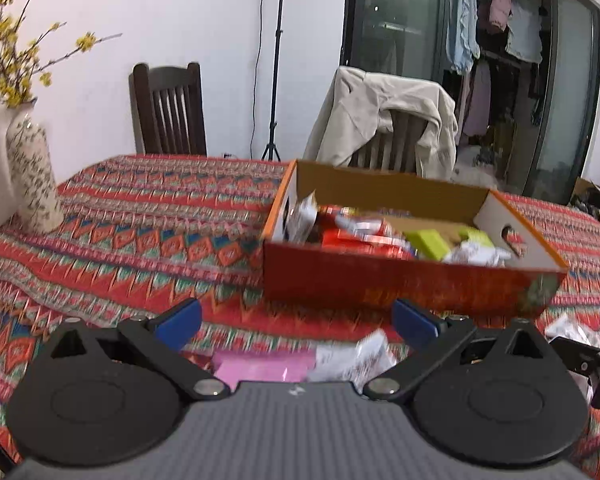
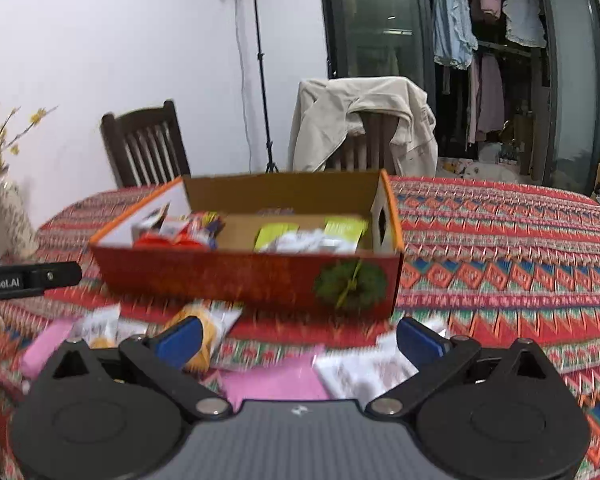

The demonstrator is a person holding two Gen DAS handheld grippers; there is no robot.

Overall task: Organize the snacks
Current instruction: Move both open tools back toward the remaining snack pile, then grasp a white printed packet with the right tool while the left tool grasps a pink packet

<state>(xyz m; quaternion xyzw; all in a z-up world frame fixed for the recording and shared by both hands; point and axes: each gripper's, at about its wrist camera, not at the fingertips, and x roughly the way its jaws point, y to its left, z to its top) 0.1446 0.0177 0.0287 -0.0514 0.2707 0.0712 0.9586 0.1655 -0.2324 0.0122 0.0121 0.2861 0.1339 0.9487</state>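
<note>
Several snacks: loose packets (image 2: 204, 330) on the tabletop (image 2: 500, 248), just before the box
Box (image 2: 244, 276): red cardboard, holding red and green packets
Left gripper (image 1: 296, 326): spread wide, empty, above a pink packet (image 1: 260, 368)
Right gripper (image 2: 298, 338): spread wide, empty

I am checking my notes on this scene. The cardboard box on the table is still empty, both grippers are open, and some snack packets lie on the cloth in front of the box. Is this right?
Not quite. The box is not empty: both wrist views show packets inside, red ones toward one end and green ones toward the other. The rest holds: the left gripper and right gripper are open, and loose packets lie on the cloth in front of the box.
</note>
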